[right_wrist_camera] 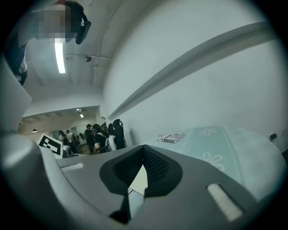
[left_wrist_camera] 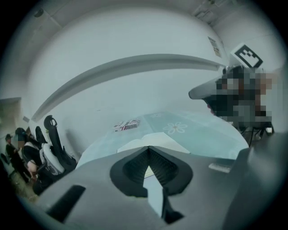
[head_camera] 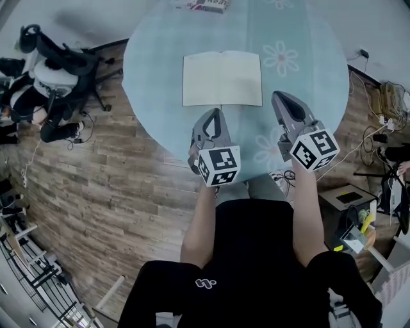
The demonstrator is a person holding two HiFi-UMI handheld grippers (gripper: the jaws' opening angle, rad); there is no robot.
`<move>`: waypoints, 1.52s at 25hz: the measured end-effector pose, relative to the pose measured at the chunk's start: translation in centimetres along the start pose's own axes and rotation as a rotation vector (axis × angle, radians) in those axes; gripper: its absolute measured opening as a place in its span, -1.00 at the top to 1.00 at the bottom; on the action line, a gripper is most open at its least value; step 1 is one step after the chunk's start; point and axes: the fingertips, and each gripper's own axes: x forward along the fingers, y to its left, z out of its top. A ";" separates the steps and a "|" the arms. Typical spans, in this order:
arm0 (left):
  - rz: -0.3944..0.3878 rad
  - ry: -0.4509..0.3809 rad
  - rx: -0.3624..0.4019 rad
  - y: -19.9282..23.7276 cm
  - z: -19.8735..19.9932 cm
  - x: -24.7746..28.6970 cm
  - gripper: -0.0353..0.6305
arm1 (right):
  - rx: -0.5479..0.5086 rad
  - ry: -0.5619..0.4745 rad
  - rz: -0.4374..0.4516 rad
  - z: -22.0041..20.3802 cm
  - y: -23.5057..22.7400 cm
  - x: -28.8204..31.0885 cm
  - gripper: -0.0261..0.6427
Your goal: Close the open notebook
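A round table (head_camera: 160,96) under a pale blue cloth printed with white daisies carries the open notebook (head_camera: 222,79), which lies flat a little beyond the table's middle, both cream pages facing up. At the table's far edge sits a small printed box (head_camera: 208,5), well apart from the notebook. Off the table's left side, on the wooden floor (head_camera: 115,192), stands a black office chair (head_camera: 61,67) with people seated around it. Off the table's right side a tangle of cables (head_camera: 375,138) lies on the floor.

On the cloth, only bare fabric and daisy prints show between the table's near edge and the notebook.

The notebook's spine runs from the table's near side to its far side, so the two pages spread to left and right. The long axis of the open spread therefore runs across the table, parallel to its near edge.

The left gripper (head_camera: 214,116) hangs over the near part of the table with its tips just short of the notebook's near edge, about in line with the spine. Its jaws are closed together with nothing between them. The right gripper (head_camera: 282,97) is over the table beside the notebook's near right corner. Its jaws also meet at the tips and grip nothing. I cannot tell whether either gripper touches the cloth.
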 end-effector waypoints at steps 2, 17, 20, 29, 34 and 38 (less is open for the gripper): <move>-0.006 0.005 0.081 -0.5 -0.7 0.9 0.88 | -0.006 0.011 -0.018 0.1 -0.8 -0.4 0.89; -0.202 0.147 0.592 -5.0 -5.5 7.6 0.72 | 0.037 0.083 -0.109 -2.6 -6.0 -3.8 0.89; -0.231 0.189 0.650 -5.7 -6.6 8.4 0.60 | 0.043 0.089 -0.106 -2.6 -6.4 -4.0 0.89; -0.256 0.266 0.841 -7.0 -8.1 10.8 0.44 | 0.059 0.104 -0.107 -3.2 -7.5 -4.3 0.89; -0.230 0.291 0.922 -7.0 -8.6 11.6 0.45 | 0.064 0.110 -0.113 -3.4 -7.9 -4.5 0.89; -0.203 0.298 0.974 -6.7 -8.8 12.1 0.48 | 0.069 0.116 -0.117 -3.6 -8.3 -4.5 0.89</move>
